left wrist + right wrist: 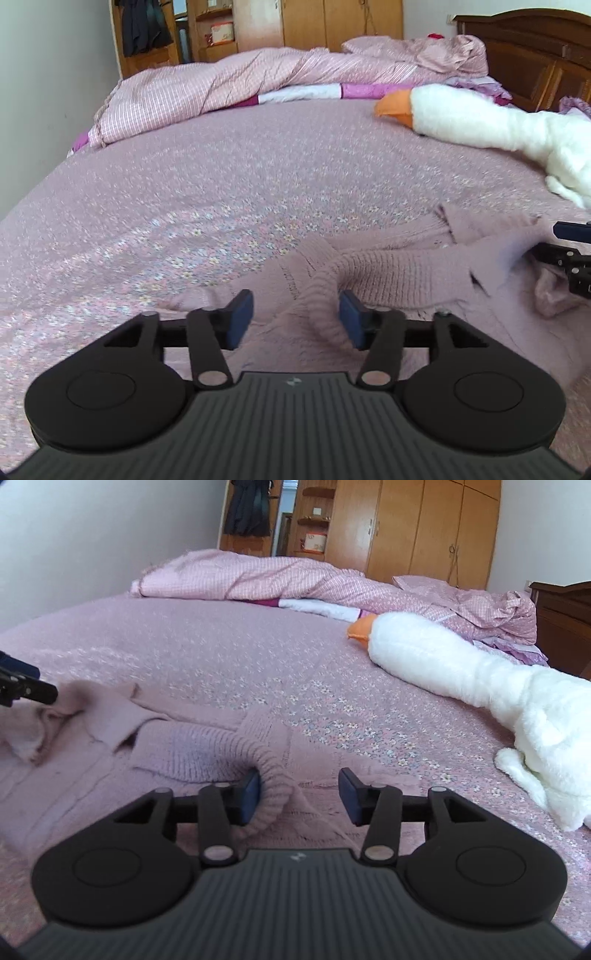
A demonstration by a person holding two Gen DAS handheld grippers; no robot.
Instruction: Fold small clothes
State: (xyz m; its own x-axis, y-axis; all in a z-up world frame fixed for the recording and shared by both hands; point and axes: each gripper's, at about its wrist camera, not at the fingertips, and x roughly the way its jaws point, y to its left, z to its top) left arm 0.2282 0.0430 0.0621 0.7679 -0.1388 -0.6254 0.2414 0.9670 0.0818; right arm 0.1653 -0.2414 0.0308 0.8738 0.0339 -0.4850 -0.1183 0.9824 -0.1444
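Pale mauve knitted sweater (388, 273), crumpled on the floral pink bedspread (221, 206). Left gripper (295, 319) and right gripper (299, 795): low, level, jaws wide, each straddling a ribbed sleeve cuff.

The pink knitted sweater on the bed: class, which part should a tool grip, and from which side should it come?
Probably the ribbed cuff of the sleeve lying across the pink knitted sweater. It curls up off the bed, a thick rolled edge the pads can close on. The right tool is open with the cuff already against its left pad, so come straight forward and low from the near edge.
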